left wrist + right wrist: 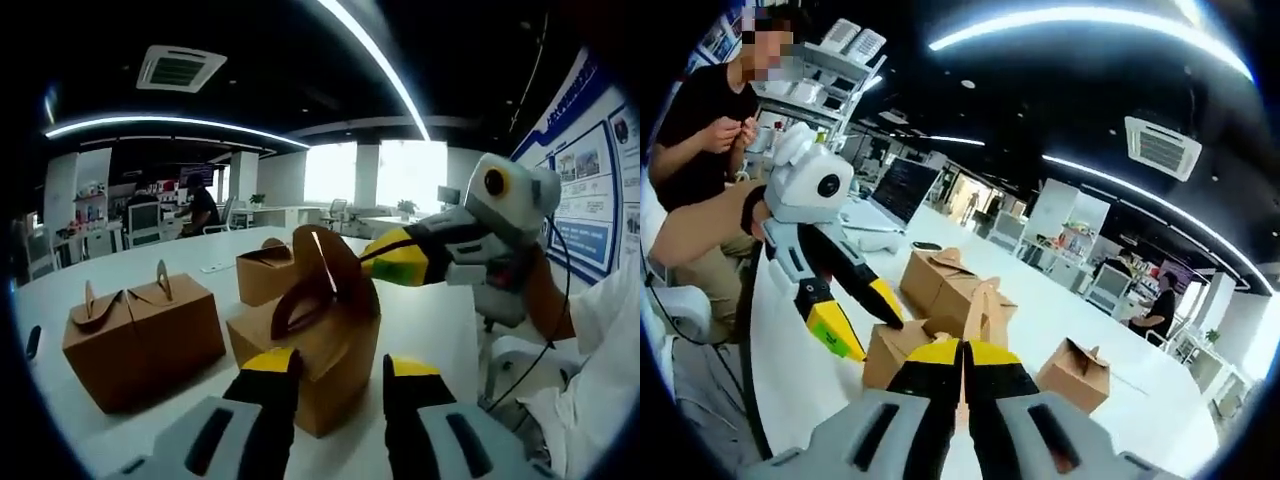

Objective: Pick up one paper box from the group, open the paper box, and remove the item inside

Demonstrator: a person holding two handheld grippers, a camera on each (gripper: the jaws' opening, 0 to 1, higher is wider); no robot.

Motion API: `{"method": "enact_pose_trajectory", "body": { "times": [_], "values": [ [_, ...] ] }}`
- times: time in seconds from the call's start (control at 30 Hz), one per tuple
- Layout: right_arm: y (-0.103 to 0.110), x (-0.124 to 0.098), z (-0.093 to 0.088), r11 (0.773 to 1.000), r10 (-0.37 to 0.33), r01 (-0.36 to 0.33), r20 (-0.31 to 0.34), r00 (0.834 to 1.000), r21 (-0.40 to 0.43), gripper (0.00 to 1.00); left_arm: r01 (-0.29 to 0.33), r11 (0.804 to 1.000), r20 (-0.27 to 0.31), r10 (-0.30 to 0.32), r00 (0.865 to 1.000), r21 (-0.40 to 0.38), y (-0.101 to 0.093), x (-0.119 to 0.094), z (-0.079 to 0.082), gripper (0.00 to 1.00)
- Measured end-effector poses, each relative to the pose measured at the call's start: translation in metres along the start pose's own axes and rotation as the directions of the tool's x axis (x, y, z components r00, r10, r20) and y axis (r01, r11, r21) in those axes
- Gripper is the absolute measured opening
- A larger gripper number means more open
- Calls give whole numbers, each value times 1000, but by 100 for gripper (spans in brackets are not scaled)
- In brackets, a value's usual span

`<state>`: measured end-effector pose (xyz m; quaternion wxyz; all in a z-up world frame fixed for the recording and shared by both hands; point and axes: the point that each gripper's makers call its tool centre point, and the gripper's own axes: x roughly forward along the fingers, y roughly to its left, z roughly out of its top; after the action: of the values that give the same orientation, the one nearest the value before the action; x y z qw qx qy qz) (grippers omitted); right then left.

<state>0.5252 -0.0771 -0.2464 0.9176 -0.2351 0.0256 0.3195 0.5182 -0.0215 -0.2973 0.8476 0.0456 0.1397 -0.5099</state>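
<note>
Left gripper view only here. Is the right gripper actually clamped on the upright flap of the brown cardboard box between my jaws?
Observer: Yes. In the right gripper view the right gripper has its jaws shut on the upright brown flap.
Operator: Left gripper touching the box?
Observer: The left gripper is open. Its yellow-tipped finger rests on the brown cardboard box at the top edge; its green-padded finger stands clear of the side.
Operator: Anyone nearby?
Observer: A person in a black shirt sits behind the left gripper.
</note>
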Motion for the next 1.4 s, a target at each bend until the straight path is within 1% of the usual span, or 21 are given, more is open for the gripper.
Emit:
{"method": "enact_pose_trajectory", "body": {
  "times": [0.03, 0.07, 0.1, 0.2, 0.27, 0.43, 0.47, 0.5, 0.53, 0.67, 0.73, 0.8, 0.97, 1.2, 1.27, 1.4],
  "values": [
    [-1, -2, 0, 999, 1, -1, 10, 1000, 35, 3, -2, 1000, -1, 2, 1000, 2, 0, 0, 0, 35],
    [-1, -2, 0, 999, 0, -1, 12, 1000, 42, 3, -2, 1000, -1, 2, 1000, 2, 0, 0, 0, 35],
    [-3, -3, -1, 997, 3, -4, 18, 1000, 75, 3, -2, 1000, -1, 2, 1000, 2, 0, 0, 0, 35],
    [-7, -6, -1, 985, 8, -14, 40, 999, 171, 3, -5, 1000, 0, 5, 1000, 4, -1, 0, 0, 35],
    [-10, -8, -2, 978, 3, -14, 49, 999, 210, 3, -5, 1000, -1, 5, 1000, 4, -1, 0, 0, 35],
    [-12, -10, -5, 969, 1, -17, 64, 998, 246, 3, -3, 1000, 6, 3, 1000, 0, -1, 0, 0, 35],
    [-12, -11, -4, 963, 5, -25, 75, 997, 268, 3, -3, 1000, 7, 3, 1000, -1, -1, 0, 0, 35],
    [-14, -11, -4, 952, -1, -27, 89, 996, 305, 3, -4, 1000, 6, 4, 1000, 0, -1, 0, 0, 35],
    [-14, -11, -4, 949, -1, -28, 92, 996, 313, 3, -6, 1000, 5, 6, 1000, 1, 0, 0, 0, 35],
    [-18, -14, -8, 917, 8, -53, 113, 994, 394, 3, -6, 1000, 3, 6, 1000, 4, 0, 0, 0, 35],
    [-21, -15, -9, 893, 6, -62, 126, 992, 445, 3, -6, 1000, 2, 6, 1000, 6, -1, 1, 0, 35],
    [-25, -16, -12, 874, 0, -65, 134, 991, 481, 3, -6, 1000, 2, 6, 1000, 7, -1, 1, 0, 35],
    [-28, -19, -16, 854, -4, -68, 137, 991, 515, 3, -4, 1000, 6, 4, 1000, 5, -2, 1, 0, 35],
    [-31, -23, -21, 835, -13, -70, 145, 989, 546, 3, -5, 1000, 7, 4, 1000, 5, -3, 1, 0, 36],
    [-32, -24, -23, 832, -16, -66, 143, 990, 551, 3, -5, 1000, 8, 5, 1000, 5, -3, 1, 0, 36],
    [-35, -26, -28, 834, -30, -50, 134, 990, 549, 3, -4, 1000, 9, 4, 1000, 5, -3, 2, 0, 36]
  ]
}}
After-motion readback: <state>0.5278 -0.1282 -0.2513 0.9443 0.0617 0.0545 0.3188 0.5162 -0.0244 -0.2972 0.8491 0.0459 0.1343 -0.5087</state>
